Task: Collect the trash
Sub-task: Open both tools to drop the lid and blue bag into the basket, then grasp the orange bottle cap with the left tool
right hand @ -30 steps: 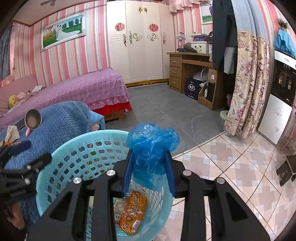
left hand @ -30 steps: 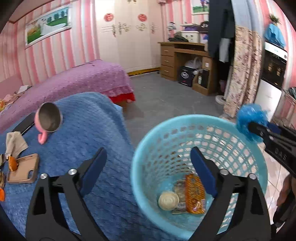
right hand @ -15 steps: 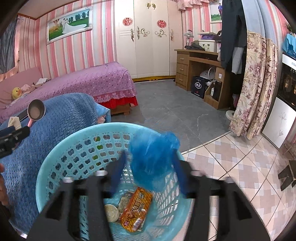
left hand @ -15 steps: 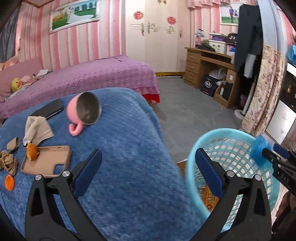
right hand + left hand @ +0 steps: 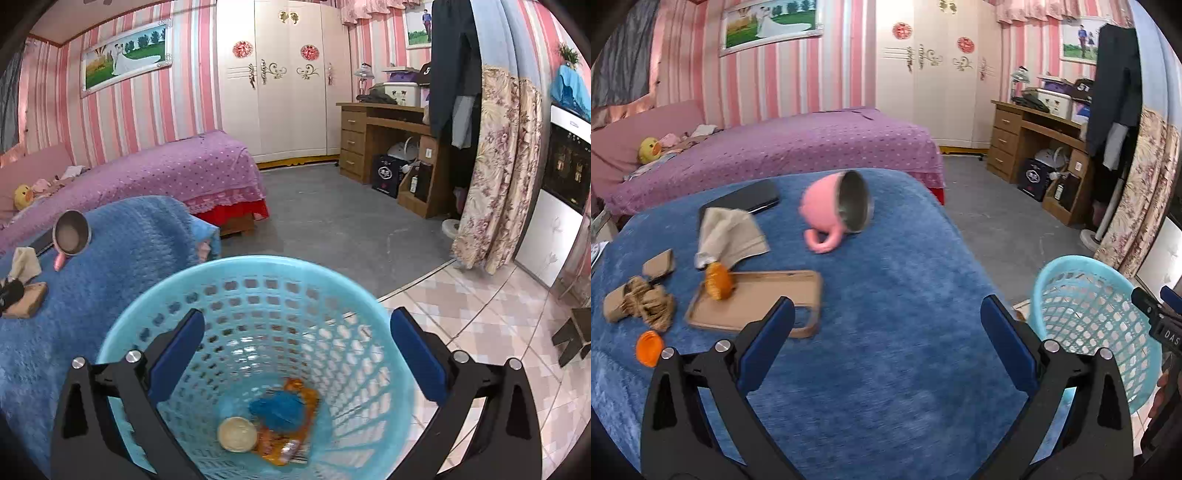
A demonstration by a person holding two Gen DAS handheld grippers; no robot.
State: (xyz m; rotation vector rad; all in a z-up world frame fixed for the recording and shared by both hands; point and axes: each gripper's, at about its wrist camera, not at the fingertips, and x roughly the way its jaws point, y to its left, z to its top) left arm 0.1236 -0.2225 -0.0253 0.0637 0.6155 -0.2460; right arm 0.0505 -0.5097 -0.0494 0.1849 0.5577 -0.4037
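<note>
A light blue plastic basket [image 5: 258, 269] stands on the floor beside the blue-covered table [image 5: 886, 332]. My right gripper [image 5: 297, 347] is open above it. A crumpled blue bag [image 5: 277, 408], an orange snack wrapper [image 5: 295, 443] and a round cream lid [image 5: 236, 434] lie in the basket's bottom. My left gripper [image 5: 886, 336] is open and empty over the table. On the table's left lie an orange peel piece [image 5: 718, 282] on a brown tray [image 5: 753, 302], crumpled brown paper [image 5: 639, 304], an orange cap [image 5: 649, 347] and a beige cloth [image 5: 729, 236]. The basket [image 5: 1086, 317] shows at the right there.
A pink cup [image 5: 834, 214] lies on its side on the table, with a black phone [image 5: 746, 197] behind it. A purple bed [image 5: 783, 147] is beyond. A wooden desk [image 5: 384, 140] and a floral curtain [image 5: 495, 166] stand at the right.
My right gripper opened and the blue bag fell into the basket. My left gripper swung left from the basket to over the table.
</note>
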